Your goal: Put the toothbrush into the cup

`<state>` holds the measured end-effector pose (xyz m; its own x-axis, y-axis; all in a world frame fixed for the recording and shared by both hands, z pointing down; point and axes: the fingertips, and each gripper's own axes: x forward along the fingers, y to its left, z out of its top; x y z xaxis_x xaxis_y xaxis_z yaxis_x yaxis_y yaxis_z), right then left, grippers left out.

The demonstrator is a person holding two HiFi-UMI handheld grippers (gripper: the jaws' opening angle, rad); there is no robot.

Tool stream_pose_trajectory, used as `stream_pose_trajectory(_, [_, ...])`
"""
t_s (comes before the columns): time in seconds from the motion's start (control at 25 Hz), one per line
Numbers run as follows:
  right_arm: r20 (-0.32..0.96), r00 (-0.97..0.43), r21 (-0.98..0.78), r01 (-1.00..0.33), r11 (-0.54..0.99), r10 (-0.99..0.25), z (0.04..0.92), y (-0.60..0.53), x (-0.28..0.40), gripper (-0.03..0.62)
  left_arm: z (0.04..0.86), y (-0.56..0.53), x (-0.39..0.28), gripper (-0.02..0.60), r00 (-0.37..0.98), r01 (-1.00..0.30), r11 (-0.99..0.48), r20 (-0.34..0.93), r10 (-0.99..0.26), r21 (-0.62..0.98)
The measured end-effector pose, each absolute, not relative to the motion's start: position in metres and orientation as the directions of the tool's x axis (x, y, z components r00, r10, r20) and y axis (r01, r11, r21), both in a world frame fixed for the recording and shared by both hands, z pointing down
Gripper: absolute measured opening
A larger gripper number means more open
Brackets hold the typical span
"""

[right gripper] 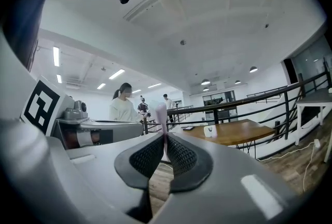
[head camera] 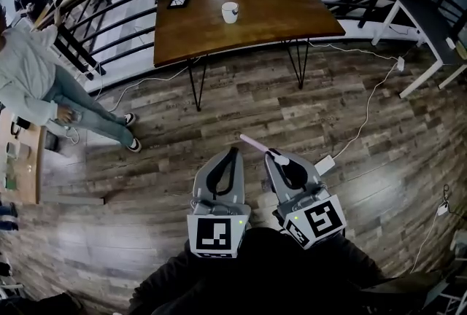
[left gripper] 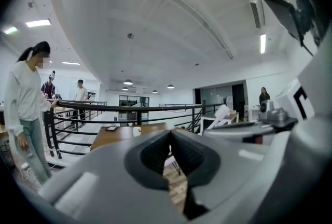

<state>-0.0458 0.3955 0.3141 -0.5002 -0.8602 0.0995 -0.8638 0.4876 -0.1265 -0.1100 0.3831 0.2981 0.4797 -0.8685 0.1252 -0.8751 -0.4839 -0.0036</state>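
Observation:
A white cup (head camera: pixel 230 12) stands on the brown wooden table (head camera: pixel 263 29) far ahead of me; it also shows small in the left gripper view (left gripper: pixel 136 131) and the right gripper view (right gripper: pixel 209 131). My right gripper (head camera: pixel 277 157) is shut on a pale pink toothbrush (head camera: pixel 252 141), which sticks out to the upper left of the tips. In the right gripper view the toothbrush (right gripper: pixel 161 114) rises from between the pressed pads of the right gripper (right gripper: pixel 165 137). My left gripper (head camera: pixel 233 152) hangs beside it over the floor, its jaws (left gripper: pixel 170 134) shut with nothing in them.
A dark tablet (head camera: pixel 179 1) lies on the table's left part. A black railing (head camera: pixel 109 14) runs behind the table. A person (head camera: pixel 33 80) stands at the left. A white desk (head camera: pixel 430 22) is at the right, with a cable (head camera: pixel 365 117) and a white adapter (head camera: pixel 325 164) on the wooden floor.

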Motion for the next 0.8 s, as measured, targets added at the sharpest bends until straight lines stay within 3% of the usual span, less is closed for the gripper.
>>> stream_pose_trajectory(0.2, [0.09,-0.461,-0.111,-0.886,0.451,-0.883,0.309,0.375,-0.056,0.021,0.297,0.359,-0.127,0.009,0.498,-0.866,-0.5,0.115,-0.86,0.011])
stream_pose_trajectory(0.8, [0.088,-0.423,-0.137,-0.902,0.41,-0.902,0.32,0.312,-0.03,0.021,0.31,0.296,-0.094,0.009,0.547,-0.833,-0.553,0.151,-0.824,0.0])
